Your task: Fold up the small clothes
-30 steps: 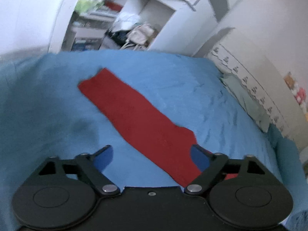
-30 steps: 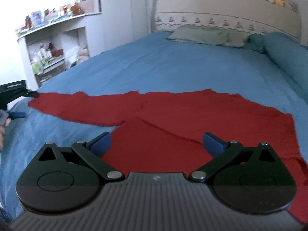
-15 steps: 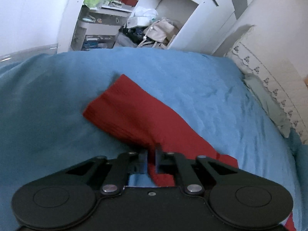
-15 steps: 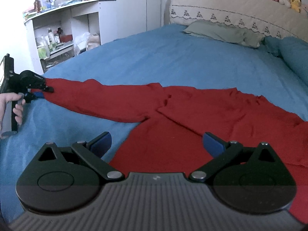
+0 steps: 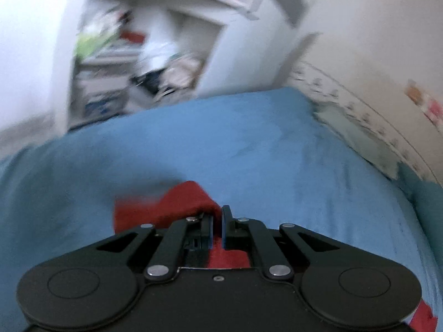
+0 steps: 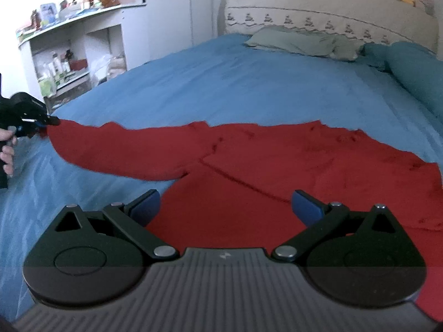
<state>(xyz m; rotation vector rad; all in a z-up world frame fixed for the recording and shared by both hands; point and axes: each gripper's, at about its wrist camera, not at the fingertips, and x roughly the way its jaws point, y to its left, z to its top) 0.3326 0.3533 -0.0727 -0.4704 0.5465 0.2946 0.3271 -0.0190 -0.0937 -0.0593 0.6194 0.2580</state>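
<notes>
A red long-sleeved garment [image 6: 277, 171] lies spread on the blue bed [image 6: 249, 83]. My left gripper [image 5: 218, 221] is shut on the end of its left sleeve [image 5: 177, 204], which bunches up in front of the jaws. In the right wrist view the left gripper [image 6: 41, 123] holds that sleeve [image 6: 116, 149] lifted off the bed at the far left. My right gripper [image 6: 225, 207] is open and empty, low over the garment's body.
A white shelf unit [image 6: 74, 55] with clutter stands beside the bed on the left. Pillows [image 6: 299, 43] and a headboard [image 6: 332, 13] with plush toys are at the far end. A teal bolster [image 6: 409, 66] lies at the right.
My left gripper closed on the sleeve end and has lifted and pulled it, so the sleeve now hangs stretched. The right gripper has stayed open over the garment.
</notes>
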